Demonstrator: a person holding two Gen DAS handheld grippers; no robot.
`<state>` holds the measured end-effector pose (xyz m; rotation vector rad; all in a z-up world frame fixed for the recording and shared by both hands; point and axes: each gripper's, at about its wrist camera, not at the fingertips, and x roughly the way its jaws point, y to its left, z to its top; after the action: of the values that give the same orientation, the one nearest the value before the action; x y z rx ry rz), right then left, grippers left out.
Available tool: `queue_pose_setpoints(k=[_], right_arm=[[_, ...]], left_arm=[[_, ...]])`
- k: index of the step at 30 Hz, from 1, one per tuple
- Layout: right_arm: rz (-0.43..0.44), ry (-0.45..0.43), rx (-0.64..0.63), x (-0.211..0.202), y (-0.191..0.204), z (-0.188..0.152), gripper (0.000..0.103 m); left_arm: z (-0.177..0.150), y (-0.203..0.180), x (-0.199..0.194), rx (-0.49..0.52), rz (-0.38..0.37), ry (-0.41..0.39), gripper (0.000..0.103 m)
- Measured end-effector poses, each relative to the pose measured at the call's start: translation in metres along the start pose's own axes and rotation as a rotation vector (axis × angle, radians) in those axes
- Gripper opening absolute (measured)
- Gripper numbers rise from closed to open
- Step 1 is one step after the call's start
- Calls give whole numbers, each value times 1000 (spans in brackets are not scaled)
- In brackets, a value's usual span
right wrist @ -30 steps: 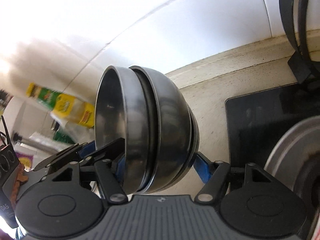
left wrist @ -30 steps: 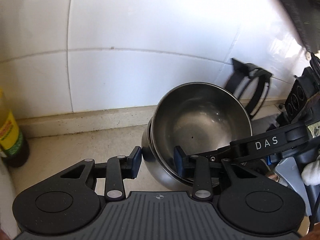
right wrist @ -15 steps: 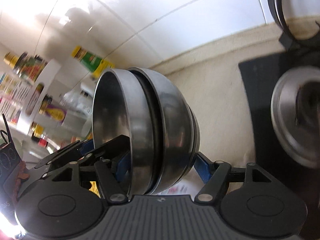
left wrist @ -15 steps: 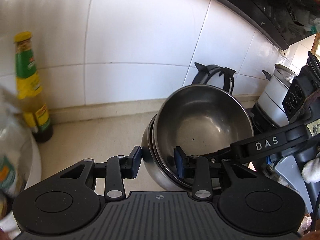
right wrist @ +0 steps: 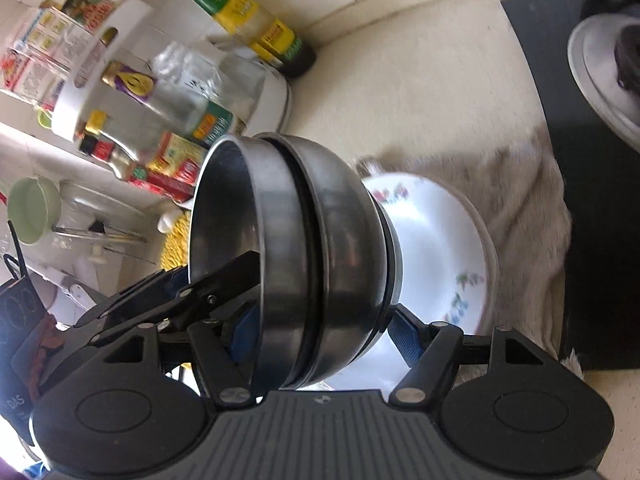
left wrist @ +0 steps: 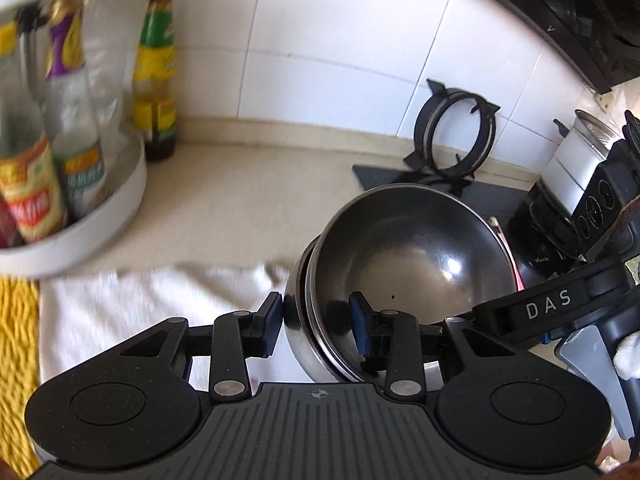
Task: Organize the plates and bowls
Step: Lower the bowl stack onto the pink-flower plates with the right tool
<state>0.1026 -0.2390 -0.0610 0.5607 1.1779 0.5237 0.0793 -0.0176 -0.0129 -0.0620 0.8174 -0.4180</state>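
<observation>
While angled down, both tools clamp nested bowls.

My left camera looks steeply down over its claw to the table and tiled wall. My right camera looks down similarly. Both views are very near the bowls and share the bottles.

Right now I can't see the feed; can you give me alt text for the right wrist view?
The right gripper clamps a nested stack of steel bowls on its side, above a white floral plate on a grey towel. A white rack of sauce bottles stands behind.
</observation>
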Motion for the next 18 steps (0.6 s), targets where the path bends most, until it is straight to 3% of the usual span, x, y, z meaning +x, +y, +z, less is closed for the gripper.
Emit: queue_pose_setpoints(k=[6,11,18], right_arm=[[-17,-18,10,15,-21,-13,82],[1,-45,1,9,-22,-24,83],[-33,-78,-30,-2,-15,-22,93]], left_arm=[[-23,0,15,-51,40,28,42],[-37,0,18,-50,68,21,47],[-37,-3,0,-20,102,-38,67]])
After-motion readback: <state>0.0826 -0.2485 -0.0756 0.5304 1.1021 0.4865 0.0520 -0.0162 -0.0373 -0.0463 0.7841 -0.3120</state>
